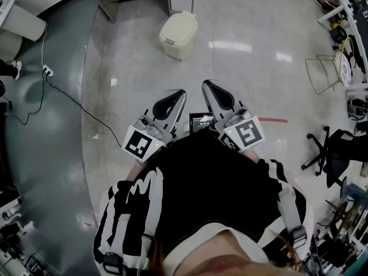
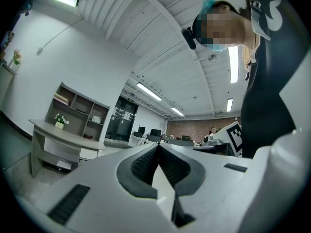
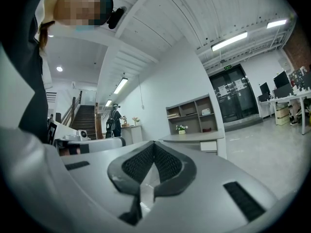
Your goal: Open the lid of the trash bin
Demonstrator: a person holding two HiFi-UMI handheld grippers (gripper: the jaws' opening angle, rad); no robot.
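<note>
A cream trash bin with its lid down stands on the floor, well ahead of me in the head view. My left gripper and right gripper are held close to my body, side by side, far short of the bin. Both point up and forward. In the left gripper view the left gripper has its jaws closed tip to tip with nothing between. The right gripper in its own view is likewise shut and empty. The bin is out of sight in both gripper views.
A black cable runs across the floor at left from a plug. A wire frame and an office chair stand at right. A shelf unit with desk is behind the bin. A red floor mark lies right of my grippers.
</note>
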